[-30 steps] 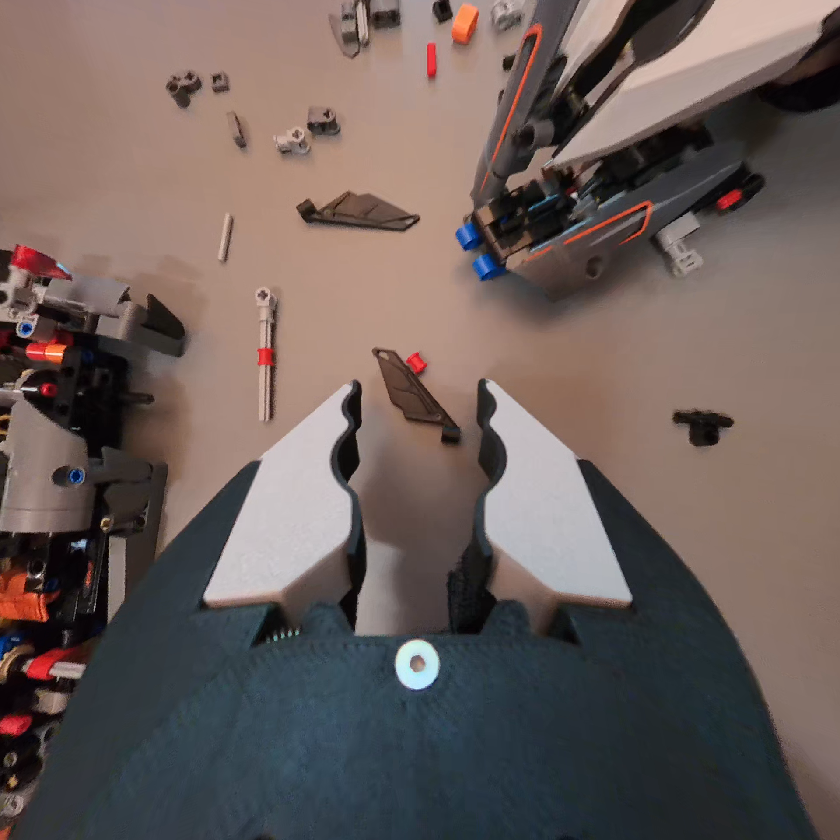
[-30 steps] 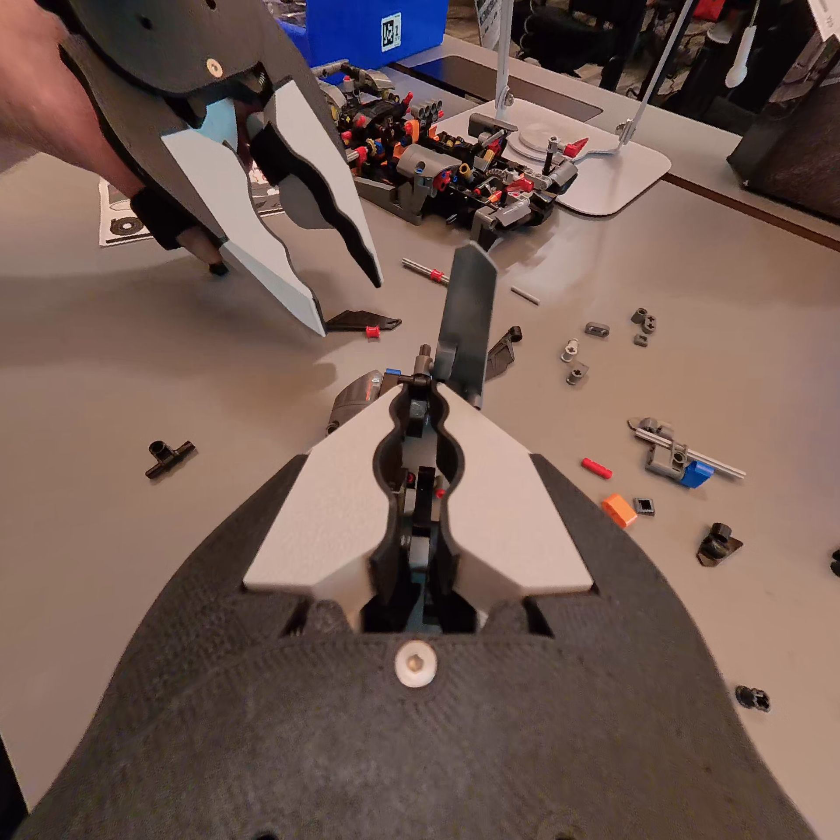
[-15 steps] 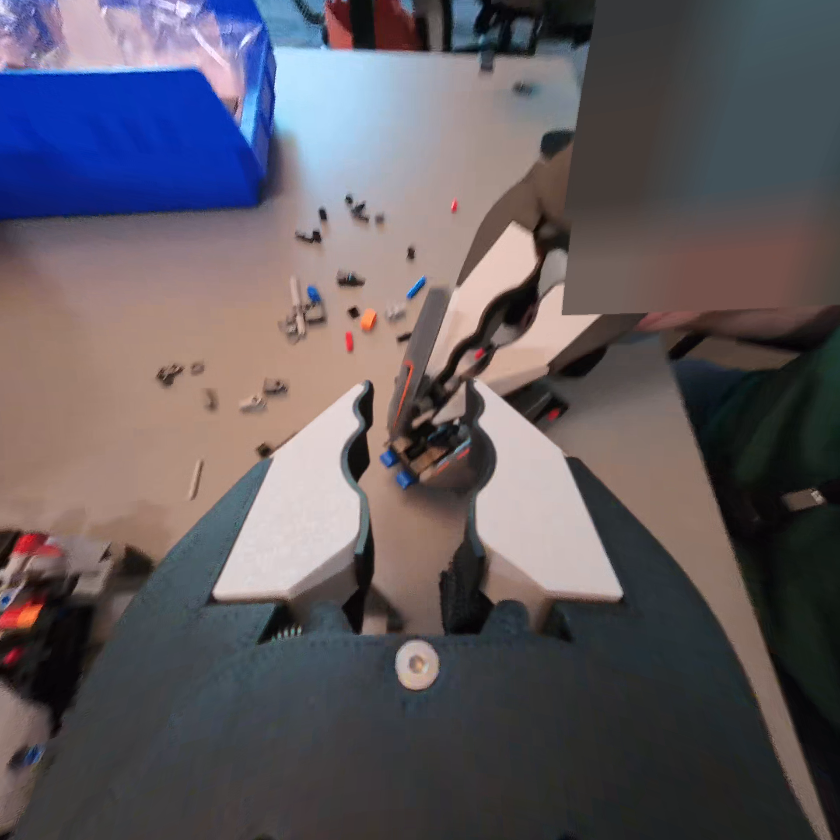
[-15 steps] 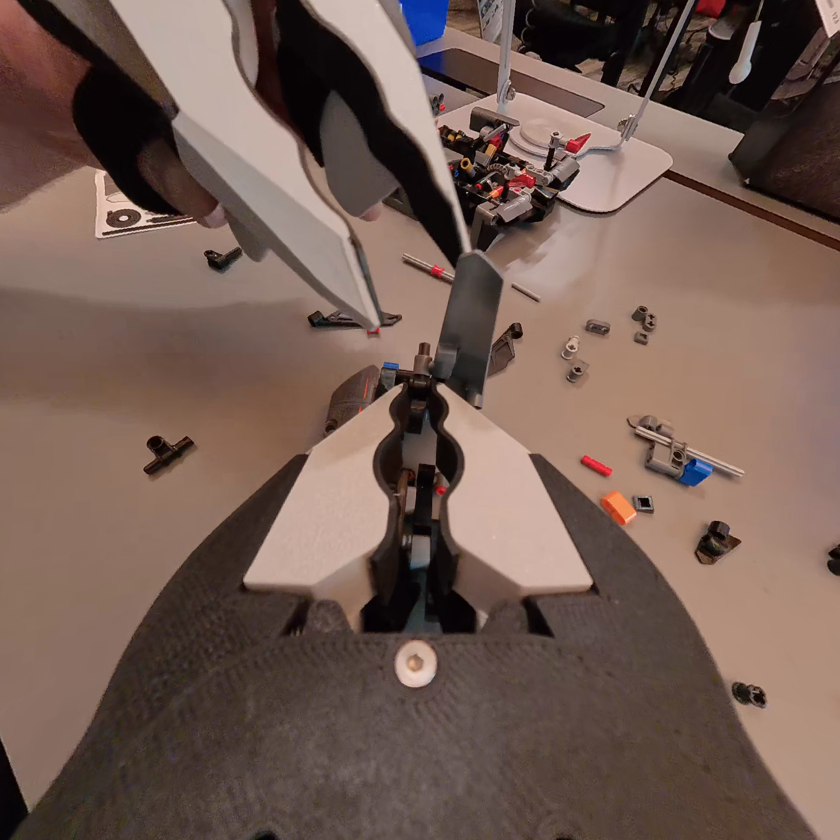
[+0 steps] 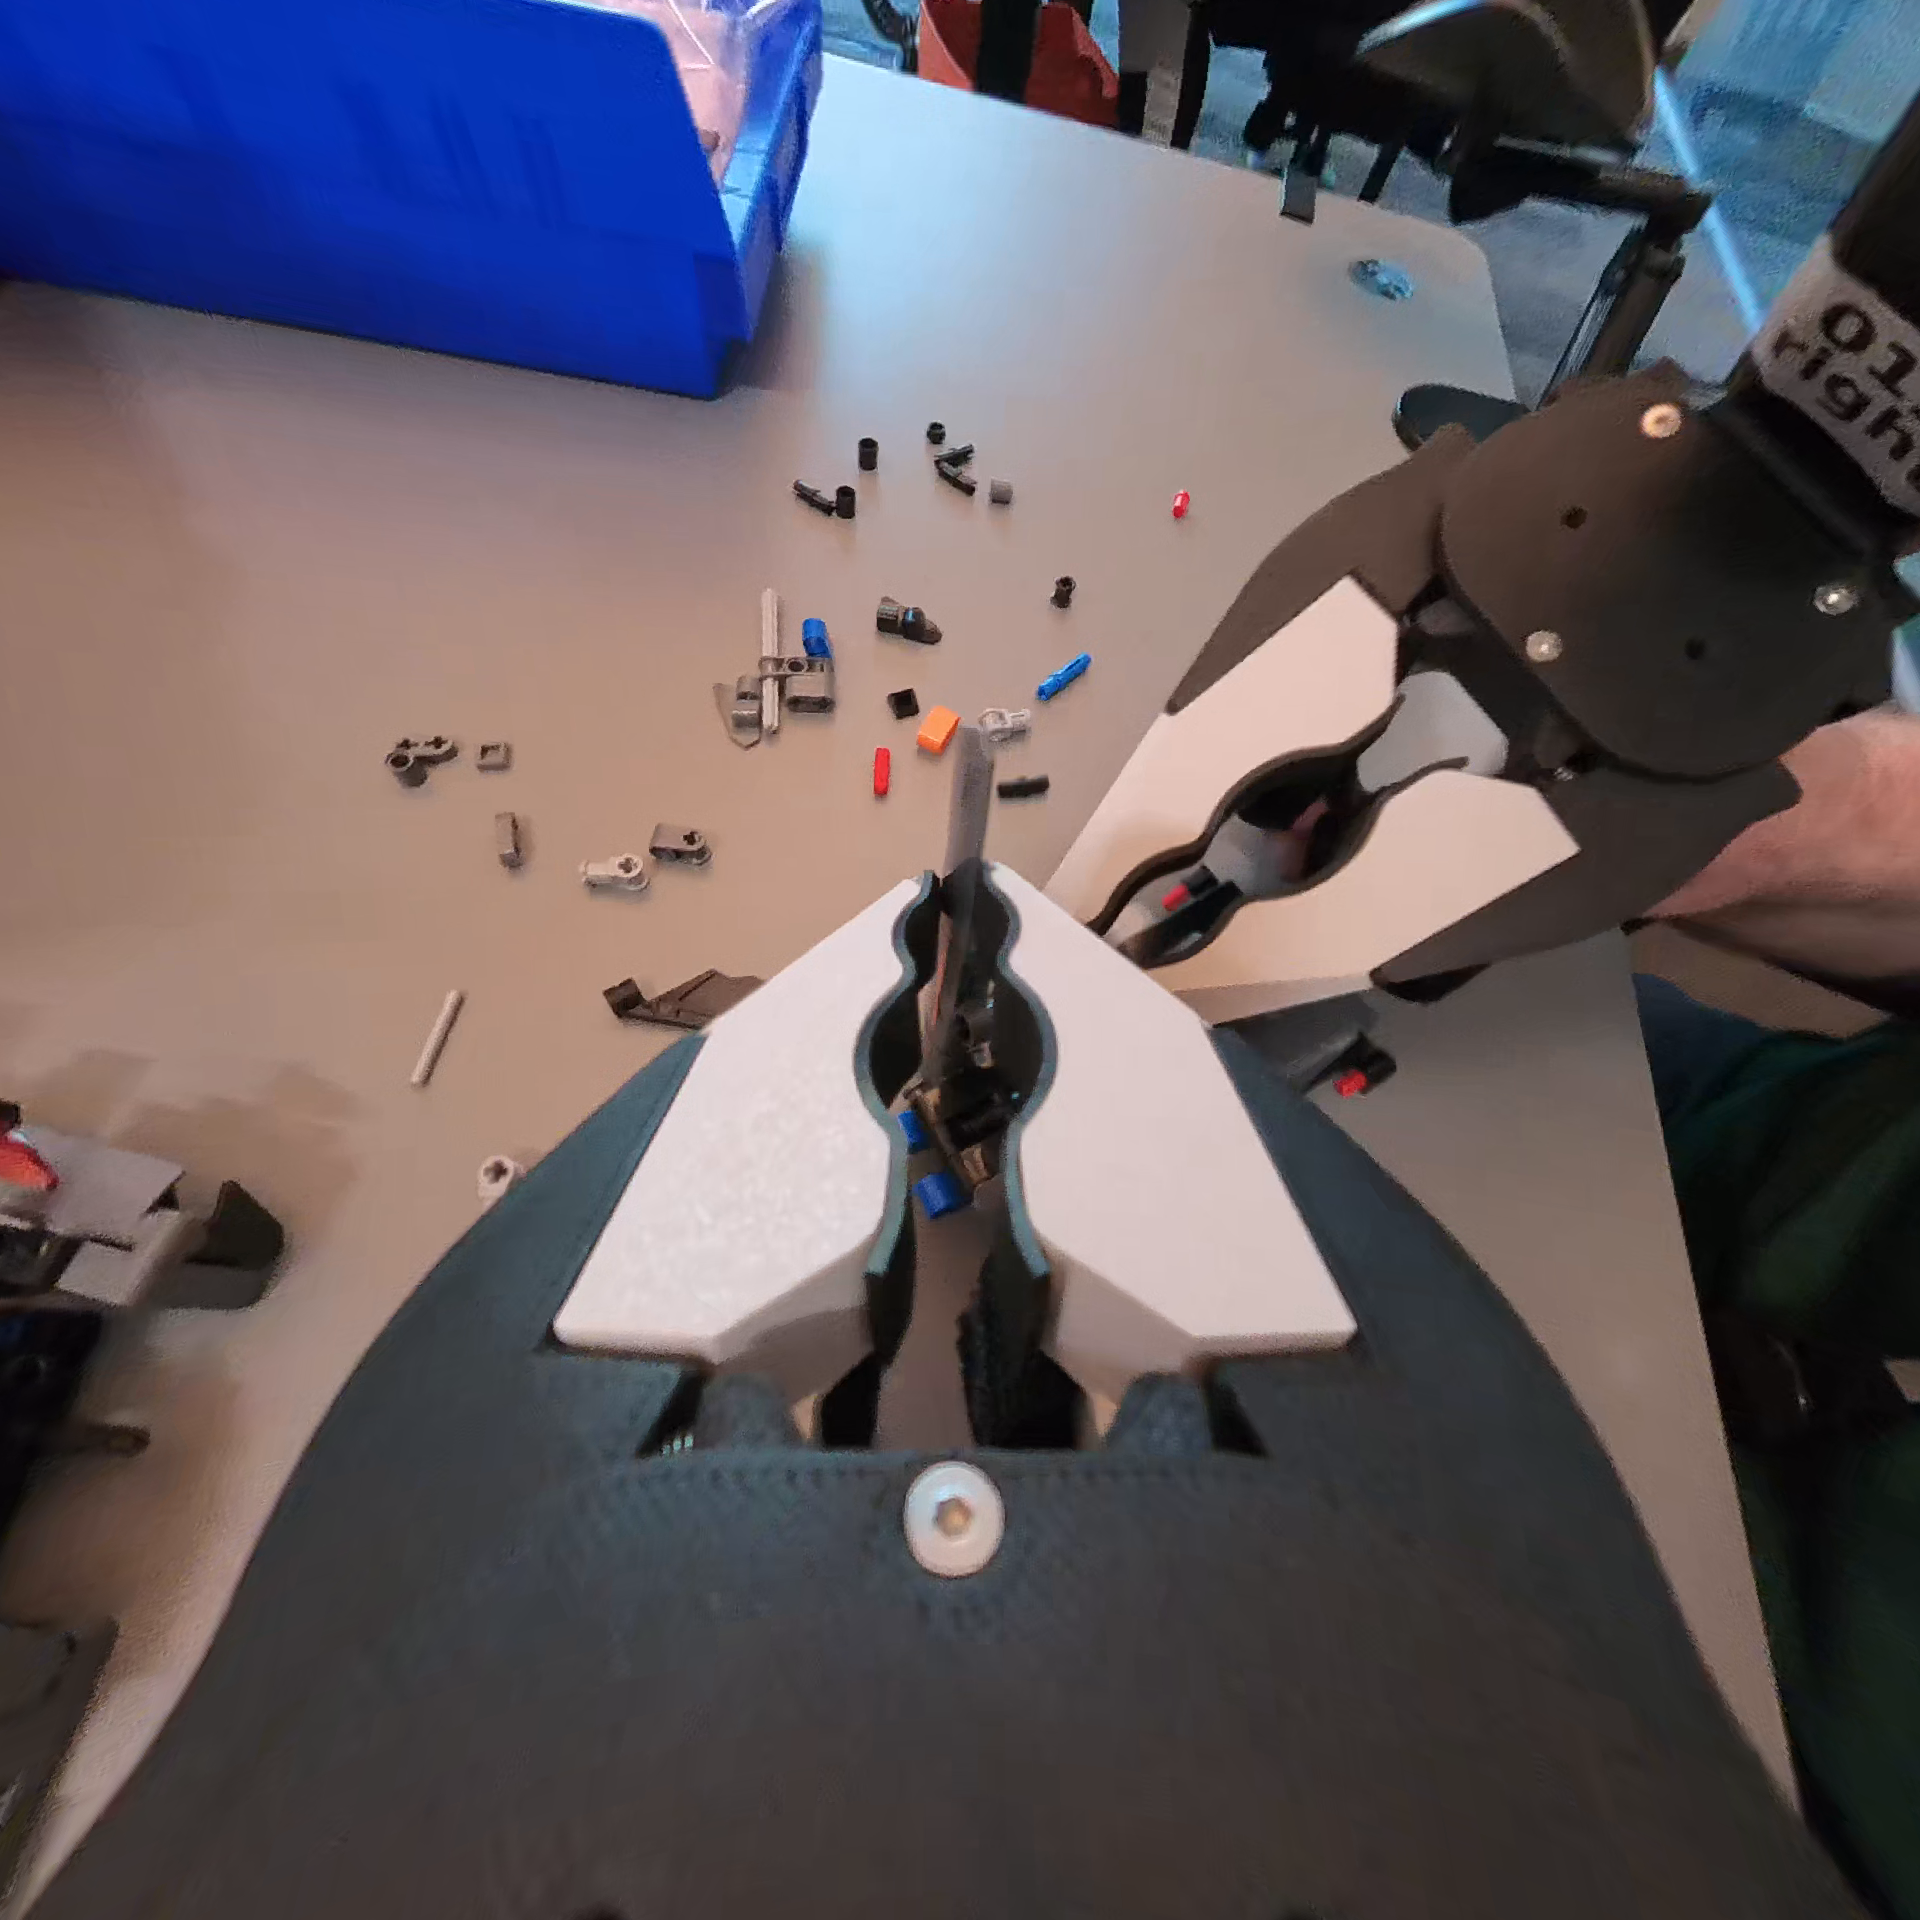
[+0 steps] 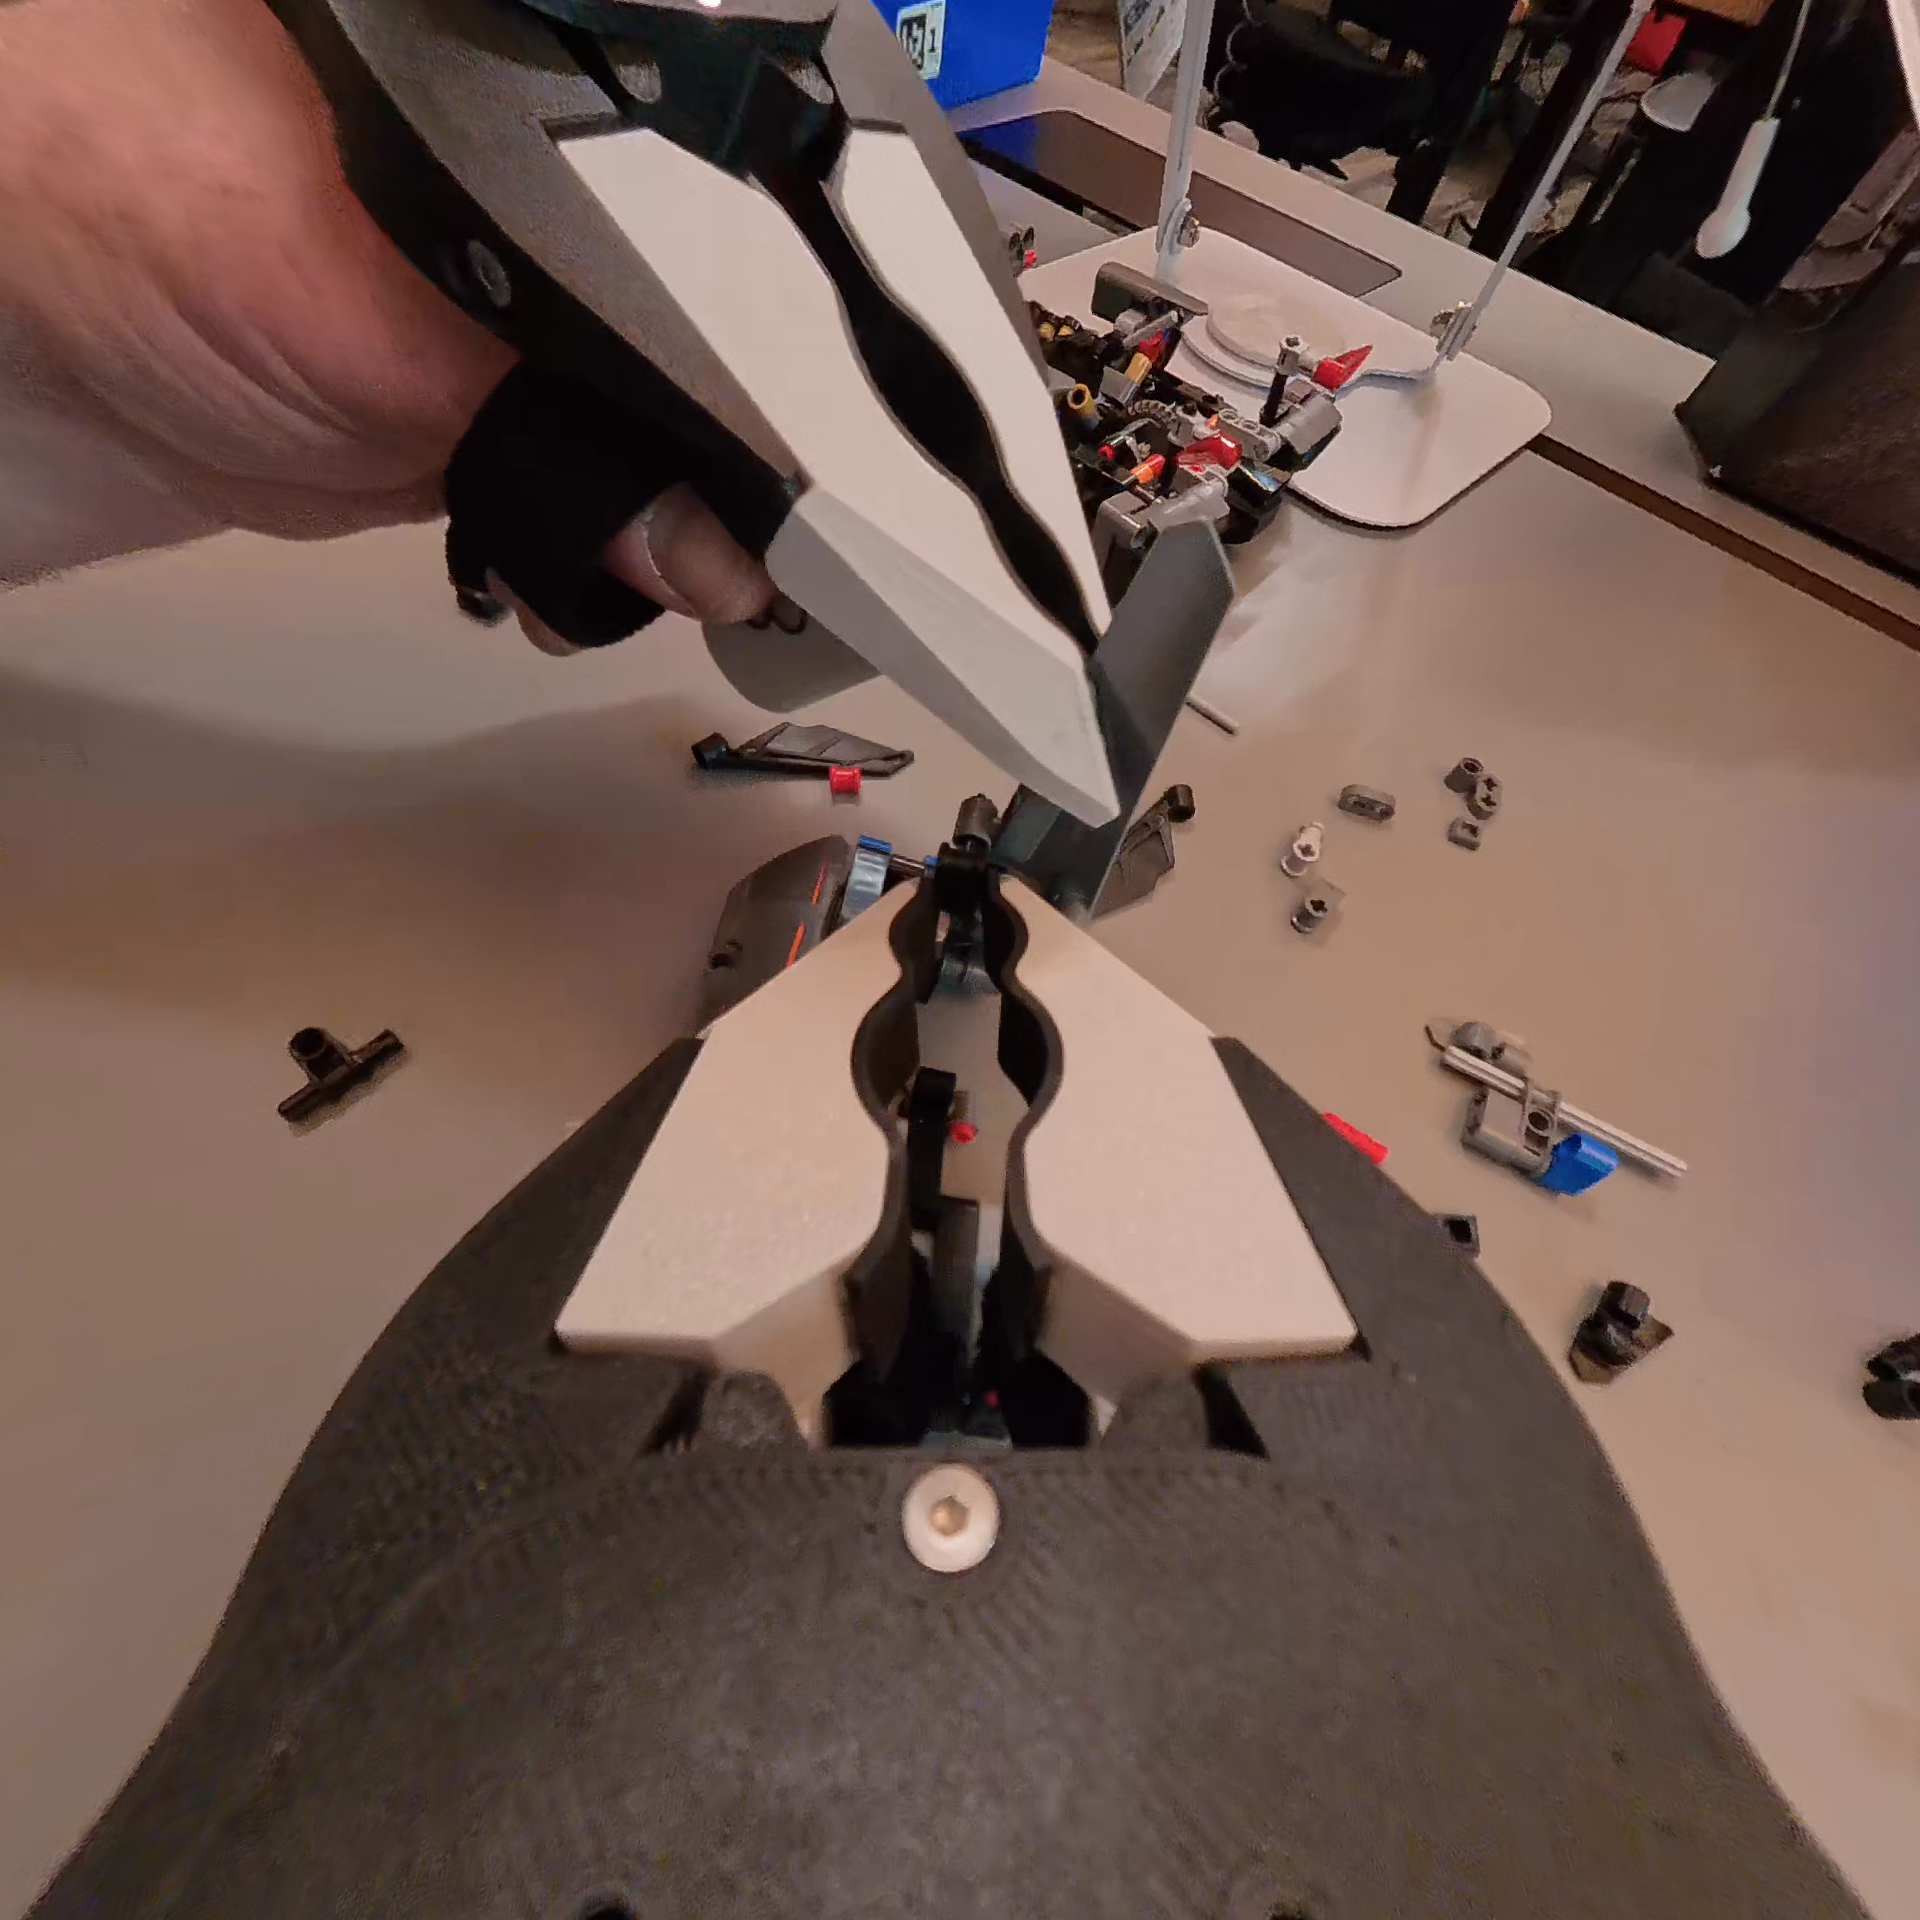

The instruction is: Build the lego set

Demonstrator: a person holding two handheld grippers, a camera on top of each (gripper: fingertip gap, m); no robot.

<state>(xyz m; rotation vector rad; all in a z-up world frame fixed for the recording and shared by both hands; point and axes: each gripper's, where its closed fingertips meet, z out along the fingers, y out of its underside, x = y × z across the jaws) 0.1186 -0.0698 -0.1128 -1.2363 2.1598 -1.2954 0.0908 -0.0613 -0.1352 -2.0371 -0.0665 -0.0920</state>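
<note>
A dark grey Lego sub-assembly with an orange stripe and blue pins is held just above the table. A flat grey panel stands up from it. My right gripper is shut on the sub-assembly's black middle part. My left gripper comes in from the other side and is shut on the grey panel, which pokes out past its fingertips. Each gripper also shows in the other's view: the left gripper at upper left, the right gripper at right.
Small loose pieces lie scattered on the beige table. A blue bin stands at the back. A large part-built model sits by a white stand base. A black wing piece and a black T-piece lie nearby. The grippers are tip to tip, or close to it. It is some 12 cm from my right tips to the black T-piece.
My left gripper has swung up from over the table to the sub-assembly and closed on its grey panel. My right gripper has kept its hold and barely moved.
</note>
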